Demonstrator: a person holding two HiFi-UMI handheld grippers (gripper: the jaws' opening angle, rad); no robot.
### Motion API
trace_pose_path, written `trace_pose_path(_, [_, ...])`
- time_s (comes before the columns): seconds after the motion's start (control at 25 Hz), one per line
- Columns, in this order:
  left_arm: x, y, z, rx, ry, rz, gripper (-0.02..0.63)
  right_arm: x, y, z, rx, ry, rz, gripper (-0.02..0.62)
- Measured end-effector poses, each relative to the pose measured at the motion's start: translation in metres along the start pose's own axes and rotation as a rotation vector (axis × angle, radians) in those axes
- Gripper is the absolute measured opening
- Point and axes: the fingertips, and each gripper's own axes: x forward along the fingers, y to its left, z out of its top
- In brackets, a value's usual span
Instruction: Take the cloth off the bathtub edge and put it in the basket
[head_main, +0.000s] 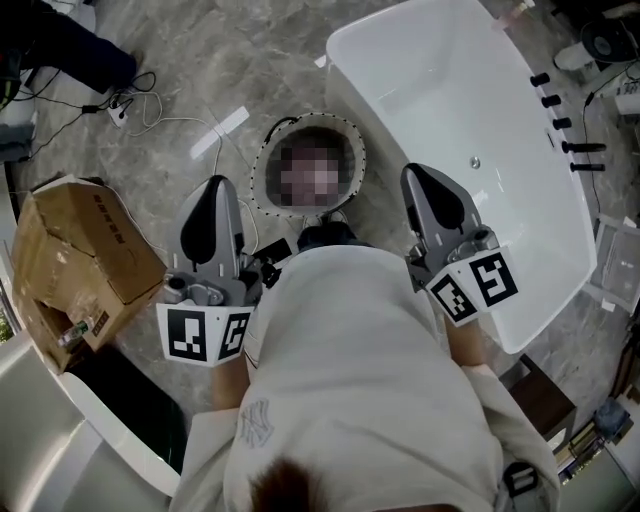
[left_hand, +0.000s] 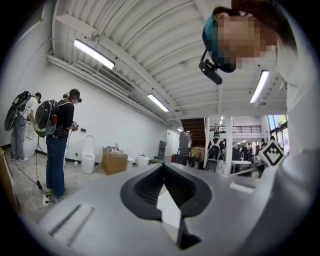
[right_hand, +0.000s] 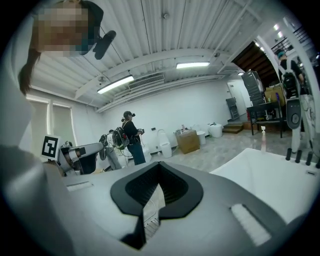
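I cannot tell where the cloth is from any view. The white bathtub (head_main: 352, 42) stands at upper right on the marble floor, and the round basket (head_main: 262, 166) sits just beside its near-left end, its inside hidden under a blurred patch. My left tool (head_main: 216, 184) and right tool (head_main: 414, 172) are raised on either side of the basket, each with its jaws pressed together on nothing. A cardboard box (head_main: 80, 262) lies at far left.

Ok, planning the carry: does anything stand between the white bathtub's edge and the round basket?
Nothing visible does: the round white-rimmed basket stands right beside the white bathtub, at its near end.
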Motion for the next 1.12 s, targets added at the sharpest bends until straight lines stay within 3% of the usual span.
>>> trace_pose_path(0.52, [-0.004, -0.018, -0.019, -0.028, 0.082, -0.047, 0.049, -0.029, 0.009, -0.031, 0.002, 0.007, -0.060, -0.002])
trace_pose_path(0.76, [-0.001, -0.030, -0.026, -0.018, 0.108, -0.085, 0.049, -0.038, -0.003, -0.027, -0.019, -0.007, -0.101, -0.002])
trace_pose_path(1.12, [0.000, -0.026, -0.029, -0.016, 0.133, -0.073, 0.049, -0.047, -0.024, -0.014, -0.016, -0.039, -0.176, -0.002])
